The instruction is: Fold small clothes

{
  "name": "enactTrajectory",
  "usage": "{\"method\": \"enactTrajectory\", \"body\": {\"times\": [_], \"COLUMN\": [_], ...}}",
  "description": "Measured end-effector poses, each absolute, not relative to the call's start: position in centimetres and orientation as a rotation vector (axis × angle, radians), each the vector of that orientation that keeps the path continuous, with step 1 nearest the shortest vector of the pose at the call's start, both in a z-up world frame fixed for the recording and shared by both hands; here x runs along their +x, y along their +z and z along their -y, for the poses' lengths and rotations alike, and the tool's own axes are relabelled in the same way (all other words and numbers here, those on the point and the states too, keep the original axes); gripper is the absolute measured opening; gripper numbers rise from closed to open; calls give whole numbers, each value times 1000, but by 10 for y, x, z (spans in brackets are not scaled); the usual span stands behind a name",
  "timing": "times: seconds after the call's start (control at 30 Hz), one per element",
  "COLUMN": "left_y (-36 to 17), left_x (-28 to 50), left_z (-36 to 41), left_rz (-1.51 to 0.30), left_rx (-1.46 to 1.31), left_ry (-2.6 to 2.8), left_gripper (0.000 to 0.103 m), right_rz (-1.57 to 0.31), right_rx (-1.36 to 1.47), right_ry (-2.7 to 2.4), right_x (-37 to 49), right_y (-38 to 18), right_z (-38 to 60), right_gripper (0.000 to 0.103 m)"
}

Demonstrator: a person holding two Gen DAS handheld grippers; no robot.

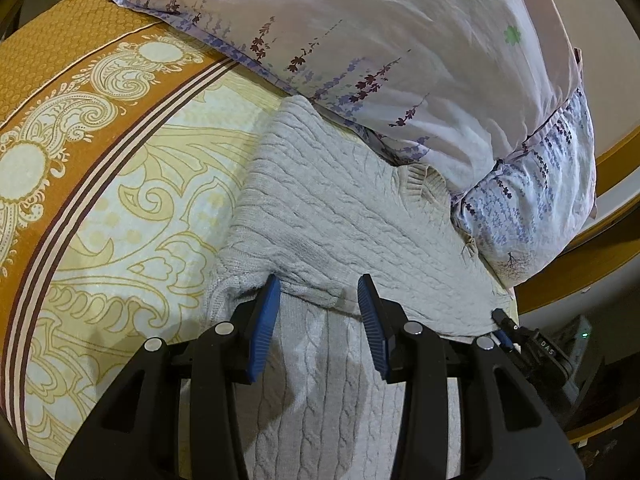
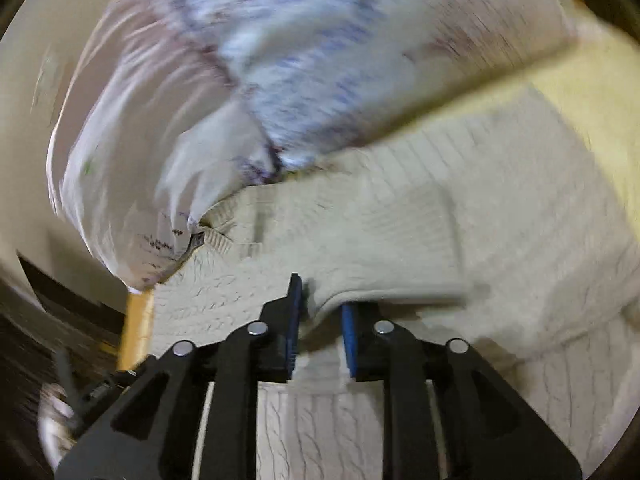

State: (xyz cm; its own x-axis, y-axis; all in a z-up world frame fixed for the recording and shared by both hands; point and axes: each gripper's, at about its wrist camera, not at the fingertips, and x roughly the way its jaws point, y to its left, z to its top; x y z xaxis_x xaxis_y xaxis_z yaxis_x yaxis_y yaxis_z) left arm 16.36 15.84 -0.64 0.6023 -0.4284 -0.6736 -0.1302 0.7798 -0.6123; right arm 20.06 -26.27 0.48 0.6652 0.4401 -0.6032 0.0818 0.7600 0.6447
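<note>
A cream cable-knit sweater (image 1: pixel 320 208) lies on the patterned bed, its far part folded over the near part. My left gripper (image 1: pixel 318 292) is open, its blue fingers on either side of the folded edge, nothing clamped. In the blurred right wrist view the same sweater (image 2: pixel 400 220) fills the middle. My right gripper (image 2: pixel 320 300) stands at the fold's edge with a fold of knit between its blue pads; the jaws have a narrow gap and the right fingertip is hidden under the cloth. The right gripper's tip also shows in the left wrist view (image 1: pixel 505 326) at the sweater's right edge.
A large floral pillow (image 1: pixel 380 40) lies against the sweater's far edge and overlaps its collar; it also shows in the right wrist view (image 2: pixel 240 80). The yellow and brown bedsheet (image 1: pixel 100 168) spreads to the left. A wooden bed frame (image 1: pixel 580 280) runs on the right.
</note>
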Motion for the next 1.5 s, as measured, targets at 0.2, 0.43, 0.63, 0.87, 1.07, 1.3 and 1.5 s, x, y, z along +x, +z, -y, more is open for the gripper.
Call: {"method": "enactTrajectory", "body": {"times": [0.2, 0.43, 0.63, 0.87, 1.07, 1.3, 1.5], "left_y": [-7, -5, 12, 34, 46, 21, 1], "left_x": [164, 162, 139, 99, 59, 23, -6], "left_z": [-159, -161, -161, -154, -158, -165, -168], "left_rz": [-927, -945, -878, -781, -715, -797, -842], "left_rx": [-676, -707, -634, -378, -179, -219, -335], "left_ry": [-188, -219, -296, -235, -128, -208, -275], "left_gripper": [42, 46, 46, 80, 102, 102, 102], "right_rz": [-789, -710, -731, -793, -730, -819, -879], "right_rx": [801, 690, 626, 526, 470, 556, 644], "right_ry": [151, 176, 130, 68, -26, 163, 226], "right_x": [202, 185, 175, 179, 134, 57, 8], "right_y": [-2, 22, 23, 8, 30, 17, -4], "right_z": [298, 308, 319, 316, 352, 388, 401], "right_gripper": [28, 6, 6, 10, 51, 58, 55]}}
